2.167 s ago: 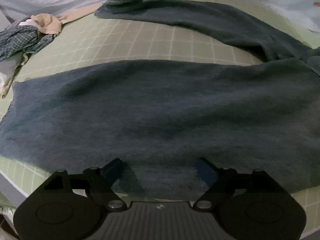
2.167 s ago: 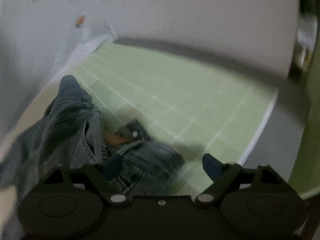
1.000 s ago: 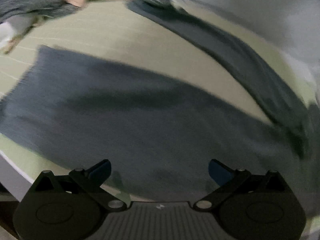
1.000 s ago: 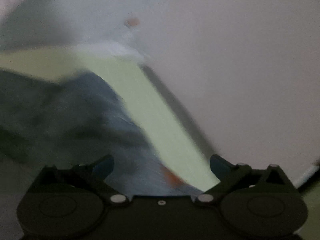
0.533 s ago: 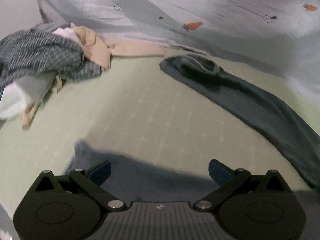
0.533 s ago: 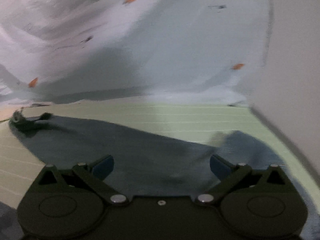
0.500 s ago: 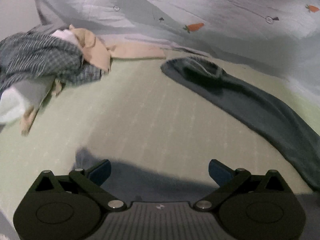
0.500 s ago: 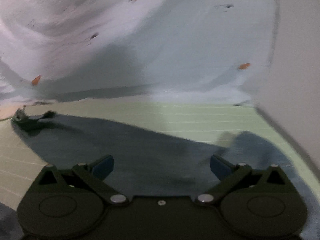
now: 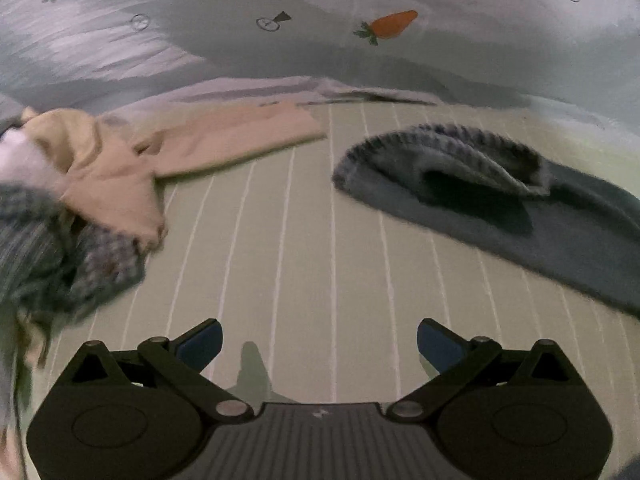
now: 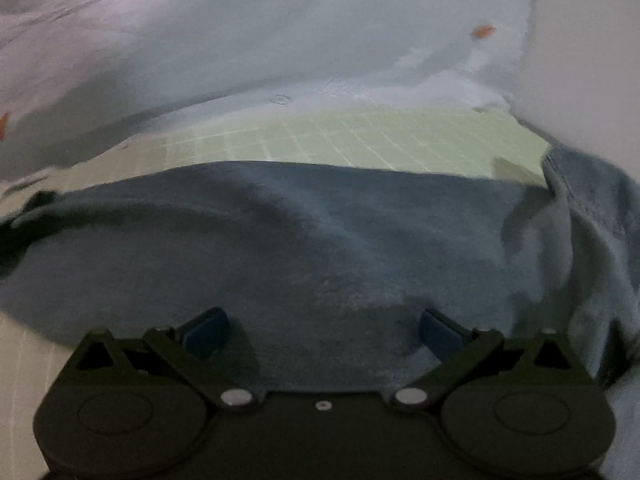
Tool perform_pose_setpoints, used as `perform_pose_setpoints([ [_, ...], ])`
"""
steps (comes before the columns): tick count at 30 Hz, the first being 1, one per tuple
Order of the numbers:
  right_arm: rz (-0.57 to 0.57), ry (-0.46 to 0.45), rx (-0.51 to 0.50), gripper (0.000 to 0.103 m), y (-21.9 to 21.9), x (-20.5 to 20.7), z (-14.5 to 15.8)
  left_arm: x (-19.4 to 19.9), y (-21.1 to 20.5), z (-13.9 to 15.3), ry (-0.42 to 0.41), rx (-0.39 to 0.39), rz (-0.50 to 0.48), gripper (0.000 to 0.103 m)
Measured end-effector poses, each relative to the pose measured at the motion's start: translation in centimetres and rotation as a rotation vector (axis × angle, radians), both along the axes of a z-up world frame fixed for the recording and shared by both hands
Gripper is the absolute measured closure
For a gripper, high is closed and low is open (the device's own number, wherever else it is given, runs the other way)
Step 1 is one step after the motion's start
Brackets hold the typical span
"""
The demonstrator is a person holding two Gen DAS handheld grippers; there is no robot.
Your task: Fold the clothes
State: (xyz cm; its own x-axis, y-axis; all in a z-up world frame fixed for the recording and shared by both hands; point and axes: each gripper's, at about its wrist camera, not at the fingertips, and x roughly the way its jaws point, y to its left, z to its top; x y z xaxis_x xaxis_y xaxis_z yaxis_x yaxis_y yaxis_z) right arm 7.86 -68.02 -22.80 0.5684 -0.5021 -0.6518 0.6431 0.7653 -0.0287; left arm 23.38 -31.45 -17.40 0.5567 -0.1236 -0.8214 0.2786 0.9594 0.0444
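Left wrist view: left gripper, jaws wide and empty, faces the sleeve lying ahead-right on the sheet, probably approaching its cuff.

Right wrist view: right gripper, jaws wide, hovers over the sweater body, positioned to pinch.

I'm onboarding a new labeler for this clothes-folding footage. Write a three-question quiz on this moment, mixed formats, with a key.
1. True or false: the left gripper is clamped on the beige garment.
2. In the right wrist view, what lies right under the right gripper? A) dark blue sweater B) checked shirt C) bare sheet
3. Fill in: the pale duvet behind the clothes carries a print of orange ______.

Key: 1 false, its jaws stand open over the bare green grid sheet; 2 A; 3 carrots.
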Motion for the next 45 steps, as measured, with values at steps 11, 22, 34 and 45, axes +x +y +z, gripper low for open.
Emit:
perform_pose_setpoints([
  [11, -0.021, -0.017, -0.011, 0.000, 0.2, -0.2, -0.3, 7.5, -3.0, -1.9, -0.057, -0.145, -0.084, 0.001],
  [22, -0.021, -0.018, -0.010, 0.000, 0.4, -0.1, -0.1, 13.6, -7.7, -3.4, -0.058, -0.080, -0.033, 0.001],
  [34, -0.017, -0.020, -0.007, 0.000, 0.3, -0.1, -0.1, 11.9, -6.3, -1.3, -0.031, -0.138, 0.142, 0.072],
  [45, -0.015, -0.022, -0.005, 0.000, 0.3, -0.1, -0.1, 3.6, 3.6, 2.0, 0.002, -0.080, 0.329, 0.097],
])
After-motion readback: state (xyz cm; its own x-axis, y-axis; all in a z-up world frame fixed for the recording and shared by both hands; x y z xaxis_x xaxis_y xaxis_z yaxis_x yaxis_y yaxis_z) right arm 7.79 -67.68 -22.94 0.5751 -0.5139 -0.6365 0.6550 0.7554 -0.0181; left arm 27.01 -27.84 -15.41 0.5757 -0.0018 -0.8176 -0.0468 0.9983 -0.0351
